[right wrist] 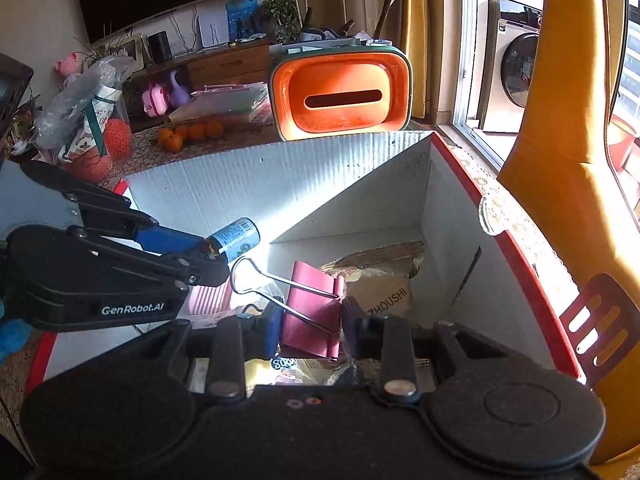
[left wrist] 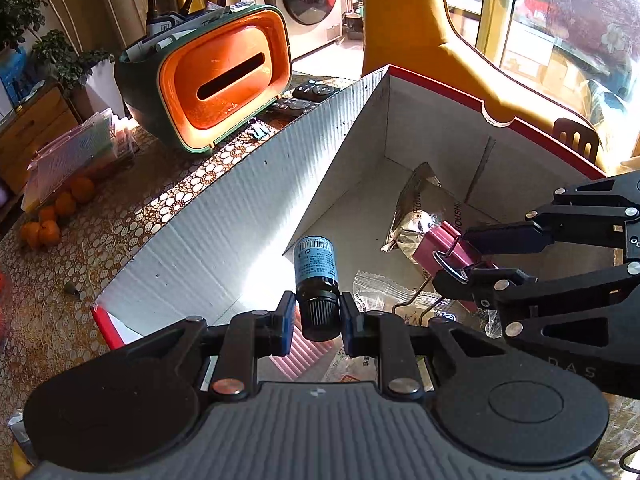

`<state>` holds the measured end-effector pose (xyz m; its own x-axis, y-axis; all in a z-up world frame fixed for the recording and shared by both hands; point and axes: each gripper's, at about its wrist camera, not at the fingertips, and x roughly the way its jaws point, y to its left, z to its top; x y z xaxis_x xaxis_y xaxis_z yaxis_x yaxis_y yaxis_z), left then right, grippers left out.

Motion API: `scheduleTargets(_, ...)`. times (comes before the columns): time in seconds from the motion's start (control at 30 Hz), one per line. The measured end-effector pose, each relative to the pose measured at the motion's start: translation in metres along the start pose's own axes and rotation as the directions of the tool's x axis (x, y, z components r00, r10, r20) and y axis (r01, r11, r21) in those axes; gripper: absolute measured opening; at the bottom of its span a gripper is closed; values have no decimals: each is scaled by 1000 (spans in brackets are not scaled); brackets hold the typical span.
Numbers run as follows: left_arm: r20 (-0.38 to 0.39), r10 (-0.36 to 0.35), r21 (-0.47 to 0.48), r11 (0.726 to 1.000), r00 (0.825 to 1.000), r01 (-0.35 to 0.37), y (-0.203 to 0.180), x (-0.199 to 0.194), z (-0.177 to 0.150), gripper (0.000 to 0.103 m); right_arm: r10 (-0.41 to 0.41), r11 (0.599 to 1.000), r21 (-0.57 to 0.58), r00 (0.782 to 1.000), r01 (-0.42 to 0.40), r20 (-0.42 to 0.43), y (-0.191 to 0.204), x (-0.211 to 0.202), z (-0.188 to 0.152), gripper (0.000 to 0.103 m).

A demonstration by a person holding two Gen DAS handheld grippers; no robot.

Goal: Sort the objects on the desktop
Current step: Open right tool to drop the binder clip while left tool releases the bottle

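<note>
While both grippers hang over the open cardboard box (left wrist: 248, 208) on the desk (left wrist: 60, 320), the left gripper (left wrist: 318, 320) has its fingers closed on the cap of a small bottle (left wrist: 316, 264), whose long axis points forward and away from the fingers, above the box floor. Just to its right, the right gripper (right wrist: 308, 332) pinches a pink binder clip (right wrist: 312, 308), wire handles toward the bottle, so both loads appear placed to drop among the packets below.
</note>
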<state>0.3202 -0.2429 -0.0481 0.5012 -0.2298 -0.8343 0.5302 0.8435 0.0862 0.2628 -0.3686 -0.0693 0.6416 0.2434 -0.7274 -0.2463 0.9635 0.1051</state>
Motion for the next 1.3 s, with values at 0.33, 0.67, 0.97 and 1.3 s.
scheduleTargets(0.33, -139, -43, 4, 999, 989, 44, 5, 24, 6, 22, 23, 1000, -20, 999, -24, -46, 1, 11, 1, 31)
scheduleTargets(0.67, -232, -49, 21, 998, 971, 56, 3, 34, 8, 22, 22, 999, -40, 997, -26, -76, 4, 14, -1, 30)
scheduleTargets(0.97, -222, -38, 28, 999, 974, 46, 0, 28, 6, 22, 17, 999, -41, 997, -20, -76, 6, 9, -1, 42)
scheduleTargets(1.3, -118, -46, -16, 999, 992, 44, -3, -10, 0, 22, 34, 999, -40, 999, -36, -34, 9, -18, -4, 48)
